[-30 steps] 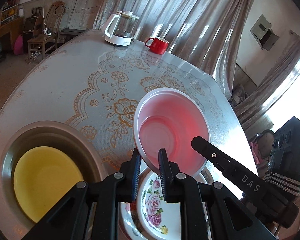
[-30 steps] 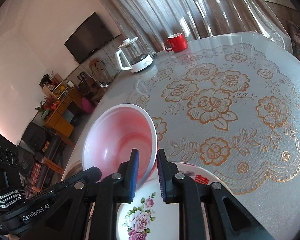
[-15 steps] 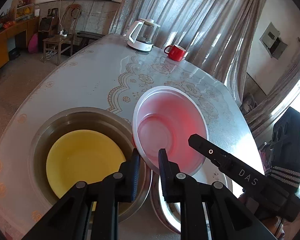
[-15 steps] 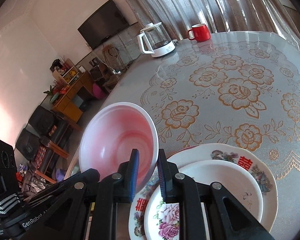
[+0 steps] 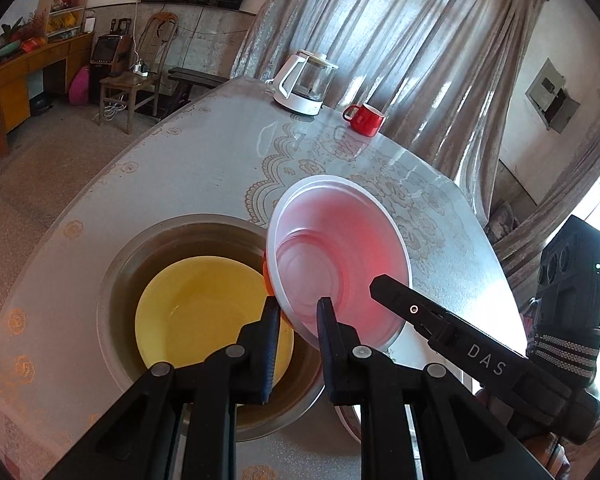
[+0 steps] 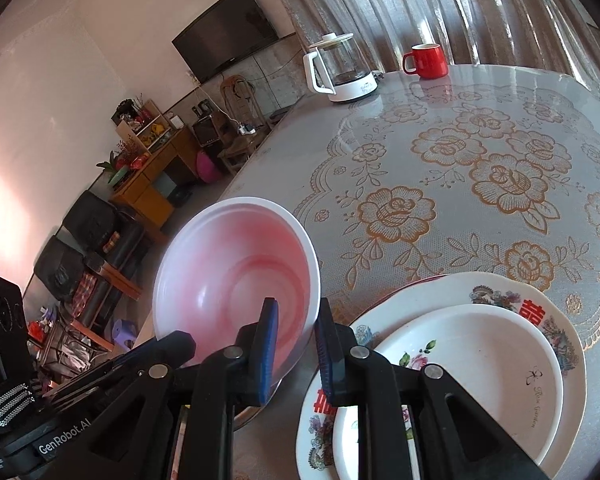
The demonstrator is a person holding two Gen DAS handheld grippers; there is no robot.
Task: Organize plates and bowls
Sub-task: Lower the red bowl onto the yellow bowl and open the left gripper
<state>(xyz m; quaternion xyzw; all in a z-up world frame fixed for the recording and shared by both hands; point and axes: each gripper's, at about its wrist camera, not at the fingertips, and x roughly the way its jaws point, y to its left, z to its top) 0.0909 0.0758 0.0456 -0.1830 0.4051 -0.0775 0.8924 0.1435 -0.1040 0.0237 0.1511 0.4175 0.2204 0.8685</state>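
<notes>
both the left gripper [image 5: 296, 320] and right gripper [image 6: 294, 320] have their fingers clamped on the pink bowl's [image 5: 340, 256] rim, tilted above the metal basin [image 5: 112, 264] holding a yellow bowl [image 5: 196, 304]; level it, then lower gently to nest.

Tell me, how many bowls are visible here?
3. The pink bowl is held at its rim by both grippers, above the table. The yellow bowl sits inside the metal bowl on the table. More may be hidden.
</notes>
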